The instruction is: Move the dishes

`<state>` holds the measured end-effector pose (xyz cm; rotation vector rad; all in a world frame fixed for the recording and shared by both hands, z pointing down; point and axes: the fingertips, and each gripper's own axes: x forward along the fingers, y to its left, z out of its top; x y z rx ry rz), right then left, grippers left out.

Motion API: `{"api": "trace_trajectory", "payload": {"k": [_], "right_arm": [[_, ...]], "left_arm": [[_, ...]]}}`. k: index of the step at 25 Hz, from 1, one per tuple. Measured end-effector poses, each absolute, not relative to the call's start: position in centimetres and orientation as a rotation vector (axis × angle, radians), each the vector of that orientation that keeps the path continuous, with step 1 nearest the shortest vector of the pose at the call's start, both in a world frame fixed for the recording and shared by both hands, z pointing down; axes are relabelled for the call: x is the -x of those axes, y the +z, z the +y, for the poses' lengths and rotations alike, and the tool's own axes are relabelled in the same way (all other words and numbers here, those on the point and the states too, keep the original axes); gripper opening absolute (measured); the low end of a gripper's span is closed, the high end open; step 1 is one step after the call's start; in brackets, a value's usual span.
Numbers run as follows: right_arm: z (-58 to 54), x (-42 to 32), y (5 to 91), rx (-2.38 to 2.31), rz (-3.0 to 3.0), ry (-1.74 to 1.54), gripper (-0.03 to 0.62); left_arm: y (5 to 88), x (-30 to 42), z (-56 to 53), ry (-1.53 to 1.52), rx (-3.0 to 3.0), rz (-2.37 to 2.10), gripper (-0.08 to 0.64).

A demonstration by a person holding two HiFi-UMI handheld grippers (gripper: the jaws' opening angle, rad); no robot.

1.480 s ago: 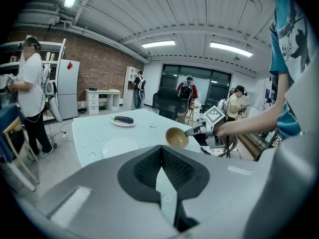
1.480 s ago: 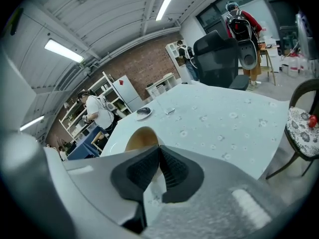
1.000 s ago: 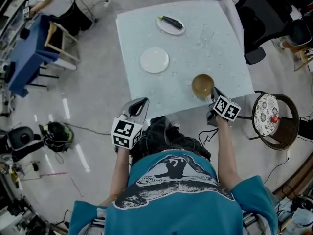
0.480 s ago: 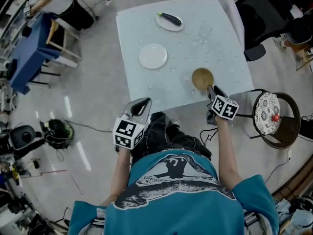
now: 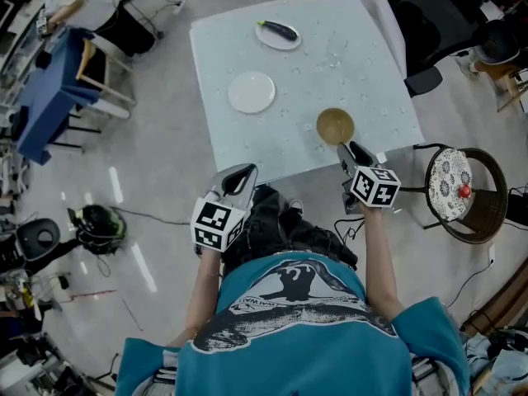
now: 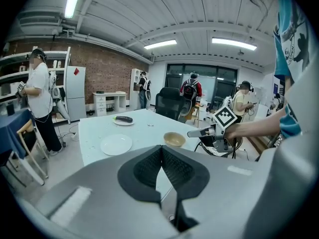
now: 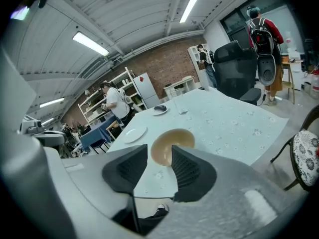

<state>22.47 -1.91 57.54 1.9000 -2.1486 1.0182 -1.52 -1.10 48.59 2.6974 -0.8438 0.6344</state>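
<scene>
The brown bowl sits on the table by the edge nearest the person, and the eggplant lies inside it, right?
No. The brown bowl does sit on the table by that edge, but it is empty; the eggplant lies on a small plate at the far side, as the head view shows.

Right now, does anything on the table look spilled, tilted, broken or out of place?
Nothing stands out. The tan bowl sits upright, the white plate lies flat and empty, and the eggplant rests on its small plate. The specks on the tablecloth look printed, not spilled.
</scene>
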Motion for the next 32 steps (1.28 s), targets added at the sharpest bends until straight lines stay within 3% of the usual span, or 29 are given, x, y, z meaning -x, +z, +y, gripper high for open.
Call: {"api": "trace_trajectory", "payload": {"k": [19, 32], "right_arm": [[1.9, -11.6, 50.9, -1.559, -2.522, 0.959, 0.153], [3.4, -3.8, 49.3, -1.42, -2.598, 0.867, 0.078]], "left_arm": [[47.1, 1.4, 3.7, 0.609, -2.718, -0.839, 0.014], [45.8, 4.8, 5.0, 0.597, -2.748, -0.822, 0.015]]}}
